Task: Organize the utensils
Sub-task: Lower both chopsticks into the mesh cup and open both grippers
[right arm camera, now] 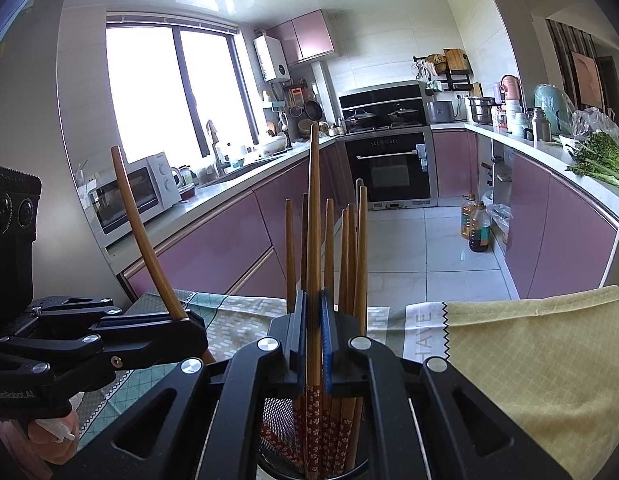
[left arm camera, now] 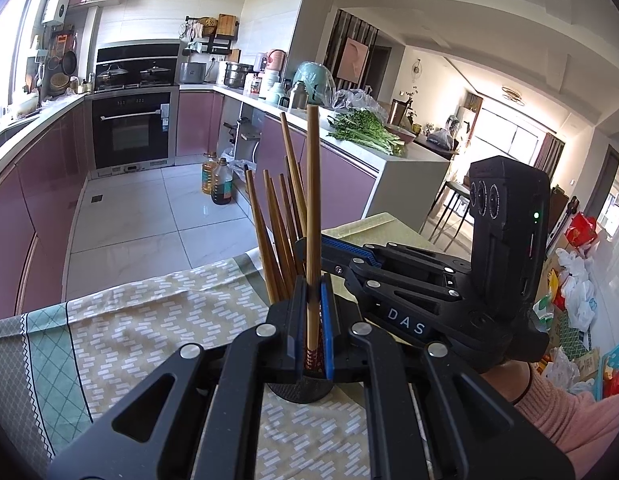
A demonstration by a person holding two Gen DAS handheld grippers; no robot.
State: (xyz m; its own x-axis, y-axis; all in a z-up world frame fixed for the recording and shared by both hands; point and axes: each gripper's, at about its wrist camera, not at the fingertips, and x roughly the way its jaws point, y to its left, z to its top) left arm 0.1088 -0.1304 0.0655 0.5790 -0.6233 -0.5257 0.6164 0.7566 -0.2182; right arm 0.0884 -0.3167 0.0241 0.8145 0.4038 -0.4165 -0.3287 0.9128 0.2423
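My left gripper [left arm camera: 312,320] is shut on one wooden chopstick [left arm camera: 312,216] that stands upright, its red patterned end low between the pads. It shows from the side in the right wrist view [right arm camera: 189,320]. My right gripper [right arm camera: 313,336] is shut on another chopstick [right arm camera: 314,220], upright over a black mesh utensil holder [right arm camera: 275,428] that holds several chopsticks [right arm camera: 351,264]. In the left wrist view the right gripper [left arm camera: 309,246] reaches in from the right, beside the bundle of chopsticks [left arm camera: 279,236], and the holder's base [left arm camera: 299,392] sits under my left fingers.
The holder stands on a table with a green and beige patterned cloth [left arm camera: 149,328] and a yellow cloth [right arm camera: 541,360]. Beyond lie tiled floor, purple cabinets, an oven [right arm camera: 389,168], oil bottles [right arm camera: 478,224] on the floor and greens [left arm camera: 365,130] on the counter.
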